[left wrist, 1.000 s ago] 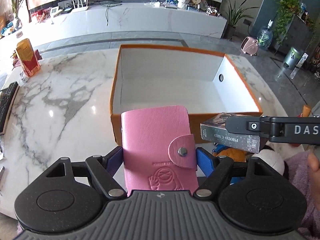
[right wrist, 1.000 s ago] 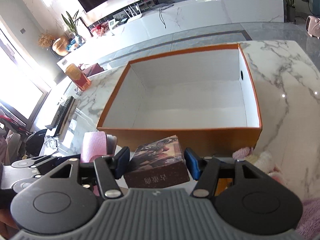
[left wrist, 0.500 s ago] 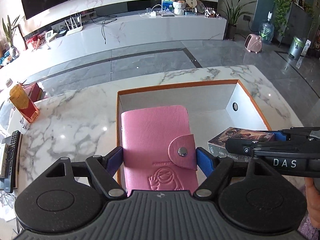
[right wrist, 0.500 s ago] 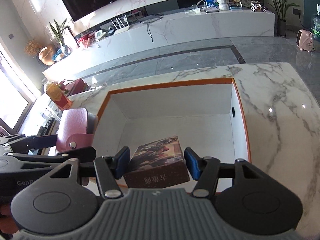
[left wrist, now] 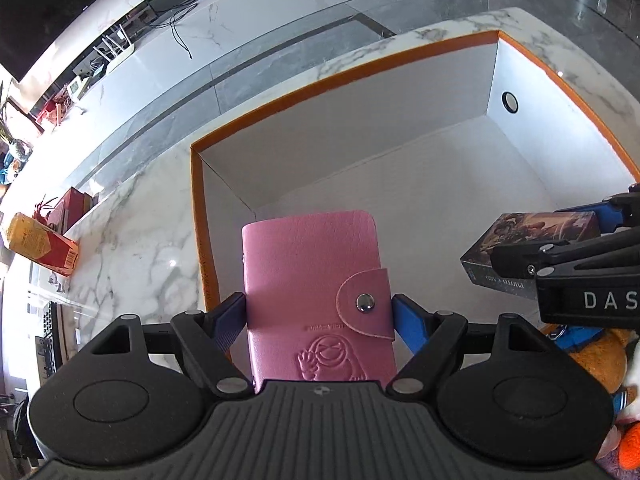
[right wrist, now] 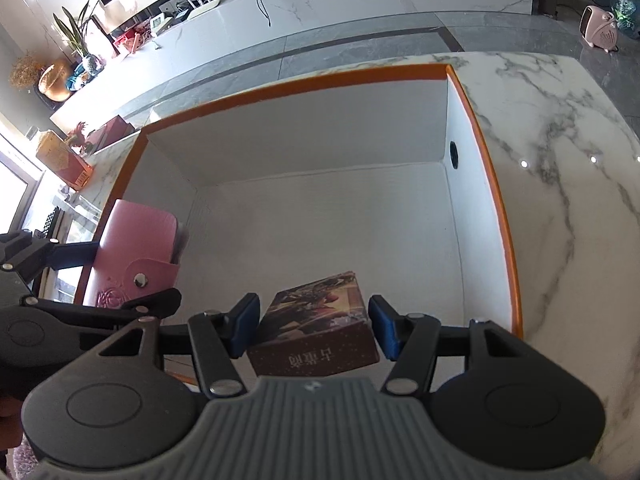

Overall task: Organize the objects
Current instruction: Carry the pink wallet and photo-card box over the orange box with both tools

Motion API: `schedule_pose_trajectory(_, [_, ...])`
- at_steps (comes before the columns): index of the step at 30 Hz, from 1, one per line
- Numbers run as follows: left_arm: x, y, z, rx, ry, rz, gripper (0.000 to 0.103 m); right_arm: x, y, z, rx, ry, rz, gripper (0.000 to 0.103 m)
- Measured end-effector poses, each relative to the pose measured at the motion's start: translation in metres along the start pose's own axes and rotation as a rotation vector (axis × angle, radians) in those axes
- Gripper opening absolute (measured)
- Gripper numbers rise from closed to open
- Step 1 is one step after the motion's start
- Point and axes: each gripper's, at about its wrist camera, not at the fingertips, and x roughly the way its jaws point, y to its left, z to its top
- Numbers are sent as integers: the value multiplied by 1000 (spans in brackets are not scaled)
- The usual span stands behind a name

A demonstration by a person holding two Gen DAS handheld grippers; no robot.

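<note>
Left gripper clamps pink card wallet, right gripper clamps photo-card pack; both over orange box; yellow-red carton well apart

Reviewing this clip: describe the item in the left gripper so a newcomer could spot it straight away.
Find the big orange-rimmed box with white inside walls on the marble table. Over its near left corner, the left gripper is clamped on a pink card wallet. Unlike the dark printed card box in the right gripper beside it, it is plain pink leather with a snap tab and an embossed cartoon figure.
</note>
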Motion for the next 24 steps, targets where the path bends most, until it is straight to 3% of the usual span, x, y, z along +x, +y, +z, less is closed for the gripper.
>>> schedule_pose_trajectory(11, [16, 7, -3, -41, 73, -7, 93, 15, 1, -8, -2, 43, -5, 62])
schedule_pose_trajectory(13, [16, 9, -4, -51, 67, -22, 94, 15, 1, -8, -8, 27, -22, 45])
schedule_pose_trajectory(15, [16, 9, -5, -57, 61, -33, 94, 14, -1, -6, 2, 35, -21, 42])
schedule_pose_trajectory(24, [12, 18, -9, -108, 24, -95, 95, 15, -1, -4, -19, 59, -11, 43])
